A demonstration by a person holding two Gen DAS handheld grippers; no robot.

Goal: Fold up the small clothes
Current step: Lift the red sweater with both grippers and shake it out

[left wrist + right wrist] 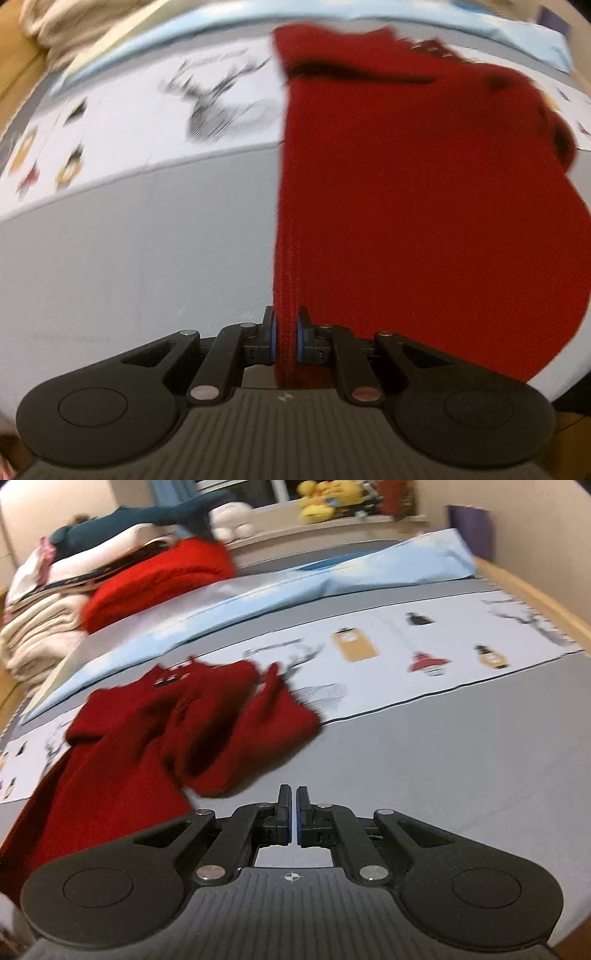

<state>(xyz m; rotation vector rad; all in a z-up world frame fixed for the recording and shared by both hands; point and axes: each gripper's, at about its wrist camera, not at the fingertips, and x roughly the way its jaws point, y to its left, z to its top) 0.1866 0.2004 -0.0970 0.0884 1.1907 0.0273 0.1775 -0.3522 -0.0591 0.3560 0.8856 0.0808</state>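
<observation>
Down by the left gripper point(285, 341), the jaws pinch the ribbed edge of a red sweater point(406, 206), which runs away from them across the grey bed point(129, 258), so I'd judge that edge is held so it can be drawn over for a fold. From the right gripper point(291, 821), the jaws are pressed together on nothing, apart from the sweater point(155, 738), which lies rumpled to their left with one sleeve folded in; folded clothes point(159, 579) are stacked at the far end, likely where it will go.
</observation>
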